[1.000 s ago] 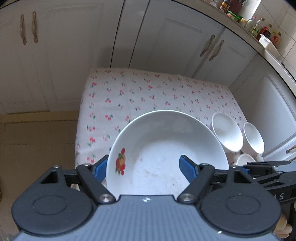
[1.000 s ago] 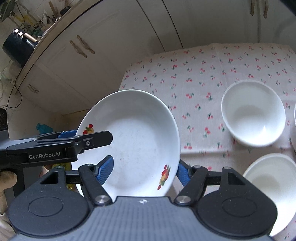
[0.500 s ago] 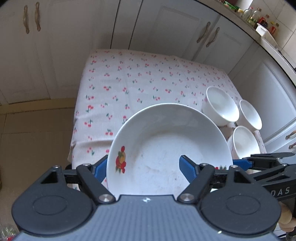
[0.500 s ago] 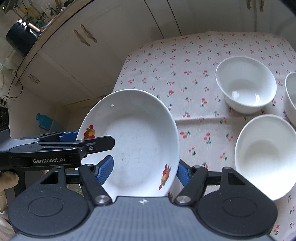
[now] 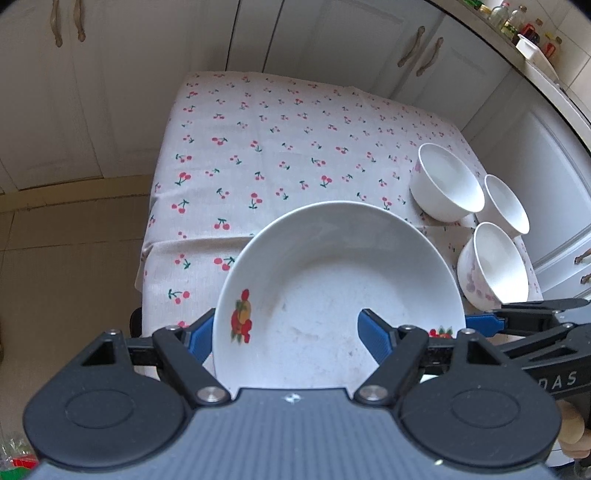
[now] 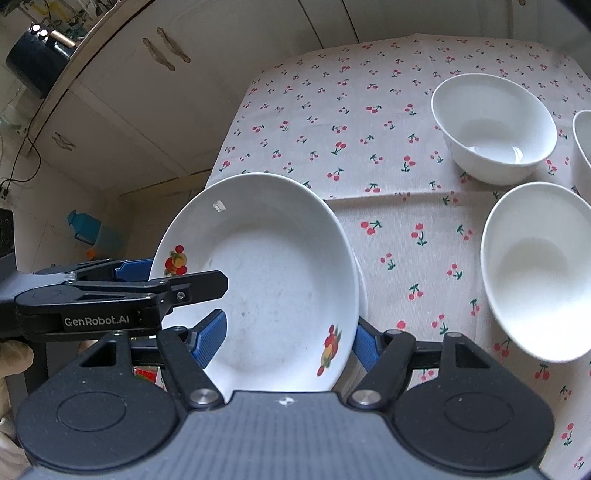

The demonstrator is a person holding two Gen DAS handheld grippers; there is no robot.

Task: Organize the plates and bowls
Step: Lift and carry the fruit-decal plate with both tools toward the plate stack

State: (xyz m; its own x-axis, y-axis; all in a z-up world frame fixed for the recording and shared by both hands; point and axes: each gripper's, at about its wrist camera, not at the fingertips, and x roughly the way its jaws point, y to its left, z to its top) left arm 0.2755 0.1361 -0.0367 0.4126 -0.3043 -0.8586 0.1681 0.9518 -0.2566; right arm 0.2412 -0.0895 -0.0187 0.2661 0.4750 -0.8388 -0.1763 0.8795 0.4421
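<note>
- Together, your left gripper [image 5: 284, 332] and right gripper [image 6: 288, 332] each pinch the plate [image 5: 338, 295] by opposite rims (steadier that way).
- You hold it over the bench [image 5: 280, 155], beside the bowls [image 5: 445, 188], likely for setting down.

Kitchen corner, daylight, soft. Cream cabinet doors [image 5: 332, 40] with bronze curved handles [image 5: 417, 44] run behind and along both sides. Small surface under a cherry-print cloth [image 5: 280, 147], creased across the near part. Beige tiled floor [image 5: 62, 266] on the left. Countertop [image 5: 546, 70] top right carries bottles [image 5: 517, 22]. Black round appliance [image 6: 37, 59] on the other counter; blue container [image 6: 92, 232] on the floor below.
</note>
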